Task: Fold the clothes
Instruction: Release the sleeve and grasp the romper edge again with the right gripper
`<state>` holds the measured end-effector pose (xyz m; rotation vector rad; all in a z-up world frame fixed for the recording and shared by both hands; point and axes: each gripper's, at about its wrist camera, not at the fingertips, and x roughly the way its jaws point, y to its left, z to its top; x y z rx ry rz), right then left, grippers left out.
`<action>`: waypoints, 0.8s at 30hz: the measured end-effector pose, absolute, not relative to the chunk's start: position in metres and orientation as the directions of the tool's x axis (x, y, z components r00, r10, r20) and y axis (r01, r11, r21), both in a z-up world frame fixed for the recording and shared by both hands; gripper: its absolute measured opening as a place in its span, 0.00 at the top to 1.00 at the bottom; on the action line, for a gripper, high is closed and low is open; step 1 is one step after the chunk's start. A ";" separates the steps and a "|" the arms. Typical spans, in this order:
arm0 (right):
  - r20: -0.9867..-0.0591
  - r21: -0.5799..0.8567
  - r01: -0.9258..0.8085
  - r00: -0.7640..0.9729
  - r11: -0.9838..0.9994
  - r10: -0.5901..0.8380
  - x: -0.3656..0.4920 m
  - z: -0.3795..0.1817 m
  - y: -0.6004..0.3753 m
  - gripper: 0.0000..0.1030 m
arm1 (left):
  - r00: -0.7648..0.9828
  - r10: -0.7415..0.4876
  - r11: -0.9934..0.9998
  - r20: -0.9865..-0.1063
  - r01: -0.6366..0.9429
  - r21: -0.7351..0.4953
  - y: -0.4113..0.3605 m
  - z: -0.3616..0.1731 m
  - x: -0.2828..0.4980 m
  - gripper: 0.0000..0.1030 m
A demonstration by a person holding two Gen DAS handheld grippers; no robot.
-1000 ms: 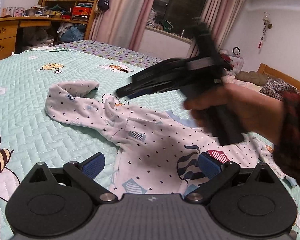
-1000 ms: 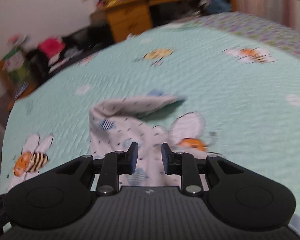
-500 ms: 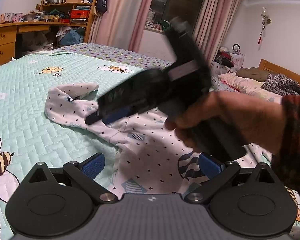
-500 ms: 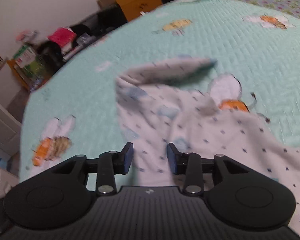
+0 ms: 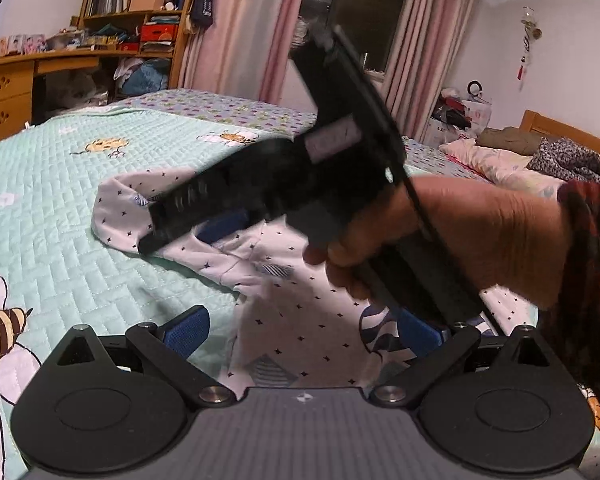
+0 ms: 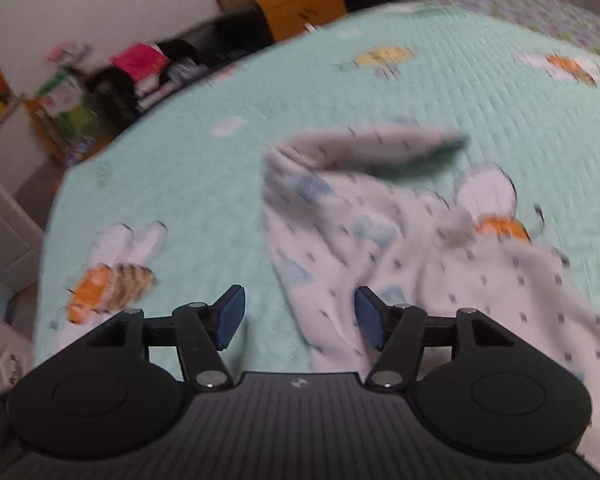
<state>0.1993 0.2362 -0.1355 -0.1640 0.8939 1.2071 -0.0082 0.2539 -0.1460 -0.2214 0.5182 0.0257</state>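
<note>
A white baby garment (image 5: 300, 320) with small dark stars lies spread on the green quilt, its sleeve (image 5: 120, 208) curled toward the far left. My left gripper (image 5: 302, 332) hovers low over the garment's body, open wide, pads clear of the cloth. In the left wrist view a hand (image 5: 460, 240) holds my right gripper (image 5: 160, 228) slanting down over the sleeve. In the blurred right wrist view the right gripper (image 6: 300, 318) has its jaws opening. The garment's (image 6: 380, 248) edge lies beneath the gap, and the pads press on nothing.
The green quilt (image 5: 60, 184) with bee prints covers the bed. A wooden desk and bookshelf (image 5: 132, 20) stand beyond the far edge, with pink curtains (image 5: 240, 28) behind. Pillows and clothes (image 5: 520, 152) pile at the right. Floor clutter (image 6: 100, 92) sits past the bed's left edge.
The right gripper swung left and down over the sleeve, and its jaws spread from nearly closed to well apart. The left gripper stayed put, still open.
</note>
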 end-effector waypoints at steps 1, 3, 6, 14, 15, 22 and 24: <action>-0.654 0.341 -0.859 0.074 0.381 0.753 0.200 -0.130 0.234 0.39 | 0.871 -0.033 0.977 -0.491 -0.075 -0.199 0.253 -0.146 -0.009 0.03; -0.624 0.351 -0.852 0.095 0.387 0.776 0.206 -0.120 0.226 0.39 | 0.874 -0.035 0.978 -0.485 -0.069 -0.197 0.252 -0.145 -0.010 0.03; -0.675 0.326 -0.814 0.155 0.481 0.721 0.219 -0.128 0.230 0.39 | 0.872 -0.041 0.977 -0.487 -0.067 -0.201 0.252 -0.145 -0.010 0.03; -0.674 0.279 -0.854 0.153 0.440 0.723 0.199 -0.126 0.234 0.34 | 0.862 -0.037 0.980 -0.505 -0.068 -0.189 0.248 -0.149 -0.007 0.02; -0.648 0.294 -0.843 0.172 0.451 0.742 0.198 -0.119 0.226 0.34 | 0.862 -0.037 0.980 -0.505 -0.069 -0.188 0.248 -0.149 -0.007 0.02; -0.468 0.408 -0.524 0.583 0.748 0.664 0.173 -0.093 0.054 0.34 | 0.852 -0.026 0.981 -0.522 -0.080 -0.179 0.249 -0.152 -0.005 0.03; -0.473 0.412 -0.378 0.689 0.829 0.549 0.154 -0.096 -0.002 0.33 | 0.847 -0.029 0.979 -0.531 -0.084 -0.187 0.251 -0.154 -0.004 0.03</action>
